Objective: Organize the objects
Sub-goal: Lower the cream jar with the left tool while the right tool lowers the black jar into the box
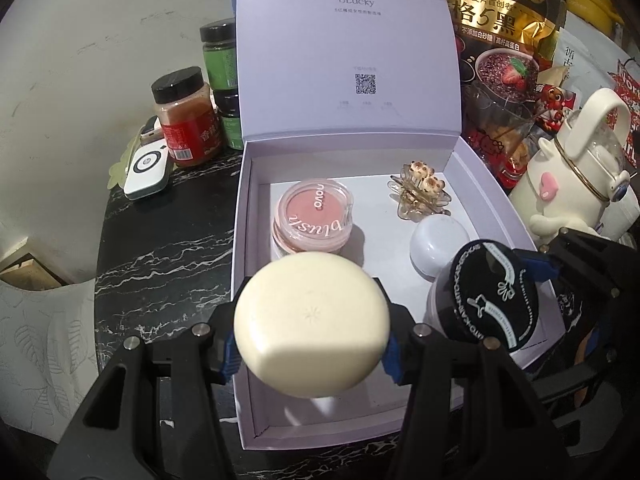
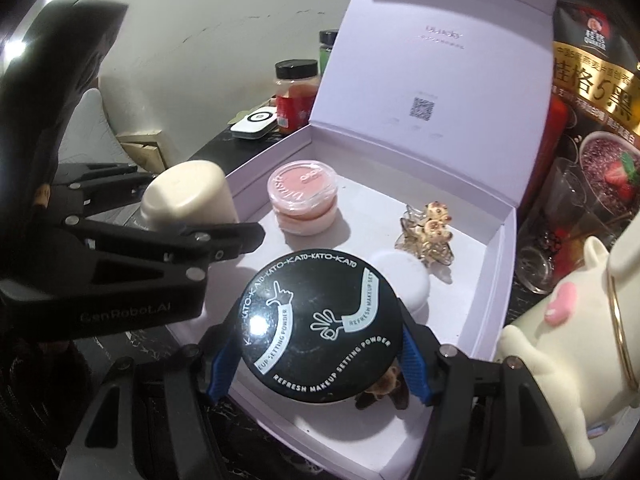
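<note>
**Operator:** Nearest me, my left gripper (image 1: 310, 354) has its jaws clamped on the cream, rounded plastic jar (image 1: 312, 324), held over the front-left corner of the open lilac cardboard box (image 1: 496, 200). My right gripper (image 2: 320, 364) has its jaws clamped on the round black setting-powder jar with white lettering (image 2: 320, 324), over the box's front-right part.

**Spotter:** What's under you?

**Operator:** Inside the box, just behind the black jar, a small white domed cap (image 1: 438, 246). Further back on the left, a stack of pink blush pots (image 1: 314, 216); back right, a clear hair claw with little bear figures (image 1: 418, 192).

**Spotter:** Risks?

**Operator:** I'd say crowding. The two grippers hang close together, so lowering both at once could knock their arms together. The black jar might land on the white cap and tip. A brown furry thing (image 2: 384, 390) sits beneath it; I can't tell what. Beside the box on the desk (image 1: 160, 240), the cream kettle-shaped bottle (image 1: 576, 184) could be clipped by my right arm.
</note>
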A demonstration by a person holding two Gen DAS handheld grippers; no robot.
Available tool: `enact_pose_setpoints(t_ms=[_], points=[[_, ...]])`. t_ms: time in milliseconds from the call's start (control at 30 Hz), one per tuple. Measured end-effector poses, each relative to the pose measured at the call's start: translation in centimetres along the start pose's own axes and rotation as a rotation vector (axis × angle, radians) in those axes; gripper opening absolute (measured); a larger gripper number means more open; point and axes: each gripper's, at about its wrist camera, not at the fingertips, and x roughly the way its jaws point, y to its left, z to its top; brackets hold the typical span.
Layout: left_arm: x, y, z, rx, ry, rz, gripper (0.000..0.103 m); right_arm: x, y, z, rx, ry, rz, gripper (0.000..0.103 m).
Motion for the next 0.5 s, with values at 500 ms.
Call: enact_pose_setpoints(t_ms=[500], points=[[1.6, -0.2, -0.3, 0.005, 0.060, -0.046, 0.052, 0.0, 0.8, -0.5, -0.042, 0.003, 0.015, 0.069]])
